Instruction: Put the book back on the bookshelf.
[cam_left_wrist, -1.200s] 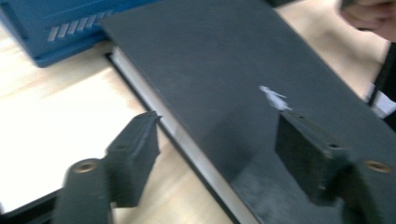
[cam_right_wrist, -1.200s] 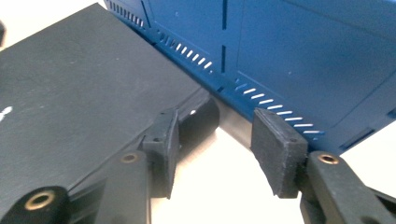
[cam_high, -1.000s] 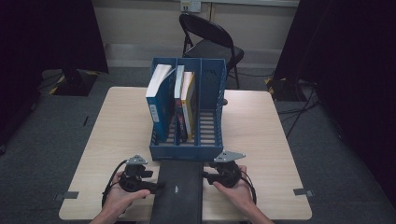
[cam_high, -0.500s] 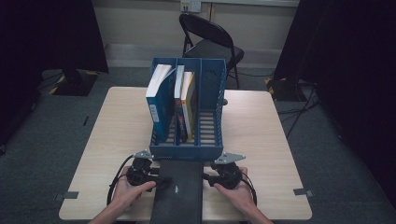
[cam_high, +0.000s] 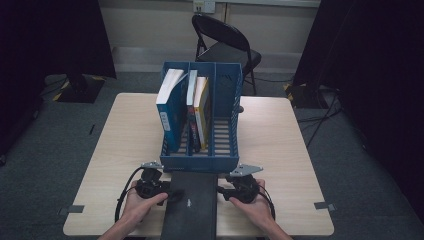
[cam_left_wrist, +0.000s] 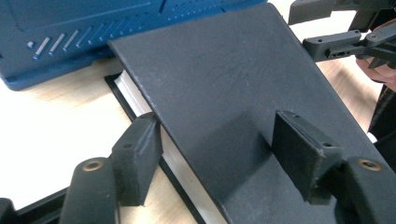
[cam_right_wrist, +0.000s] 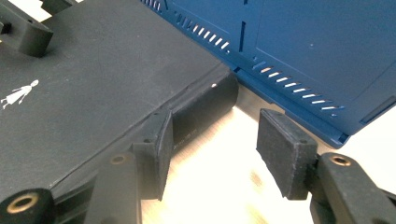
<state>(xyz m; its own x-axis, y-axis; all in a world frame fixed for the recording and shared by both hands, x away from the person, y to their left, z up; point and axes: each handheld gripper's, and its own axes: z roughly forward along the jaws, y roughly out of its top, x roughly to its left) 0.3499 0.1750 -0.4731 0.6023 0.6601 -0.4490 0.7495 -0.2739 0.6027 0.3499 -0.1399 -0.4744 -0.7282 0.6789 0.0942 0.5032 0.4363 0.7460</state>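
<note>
You had the black book (cam_high: 190, 202) lying flat on the counter (cam_high: 280, 150) before the blue rack (cam_high: 200, 160), not yet lifted; your left claw (cam_left_wrist: 219, 158), just closing, straddled its edge ungripped, your right claw (cam_right_wrist: 215, 149) stood open beside its spine

Black claw (cam_left_wrist: 219, 158) with brass-ringed screw holes, grey three-cornered plate, black looping cable

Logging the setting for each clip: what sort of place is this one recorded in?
Probably a lab or studio set up for recording, not a home. A bare wooden table stands on grey carpet, black curtains hang at both sides, and a folding chair waits behind. A blue file rack holds three books.
</note>
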